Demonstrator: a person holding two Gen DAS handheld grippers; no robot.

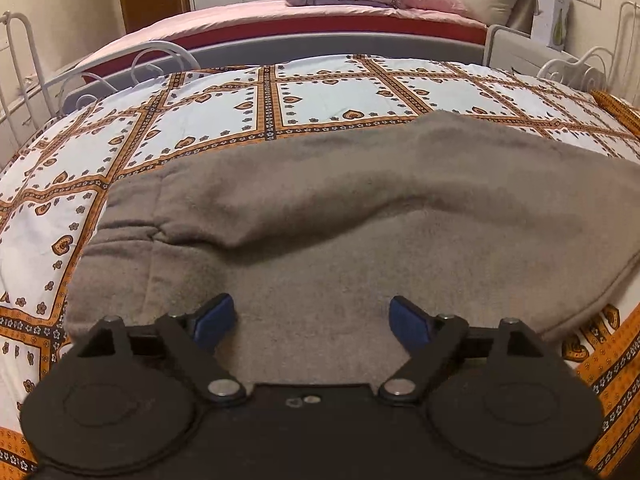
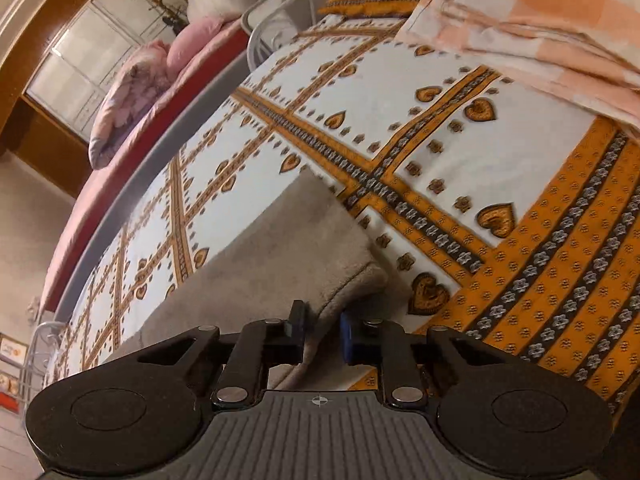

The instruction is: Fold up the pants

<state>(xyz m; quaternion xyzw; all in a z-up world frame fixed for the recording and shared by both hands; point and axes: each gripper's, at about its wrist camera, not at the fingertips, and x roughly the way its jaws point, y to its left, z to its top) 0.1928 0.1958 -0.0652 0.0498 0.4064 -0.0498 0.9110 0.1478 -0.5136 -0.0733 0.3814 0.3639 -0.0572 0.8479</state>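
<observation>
Your left gripper (image 1: 312, 320): jaws wide apart, nothing between them but flat fleece. It sits low over the pants (image 1: 320, 216), which lie spread on the patterned bedspread (image 1: 332, 96) and run out ahead of the jaws and off to both sides. A soft ridge crosses the cloth just beyond the jaws, so the fabric is prob. already doubled there. Open and centred like this, the left looks placed to pin or take a fresh bite, not to carry.

Your right gripper (image 2: 323, 336): jaws close together w/ the thick end edge of the pants (image 2: 280, 248) running down between them; looks pinched, though the contact is partly hidden. The edge is a firm spot to lift from. Bedspread (image 2: 460, 152) shows just right of the jaws; peach checked cloth (image 2: 540, 20) lies well beyond, top right, clear of the fold path.
</observation>
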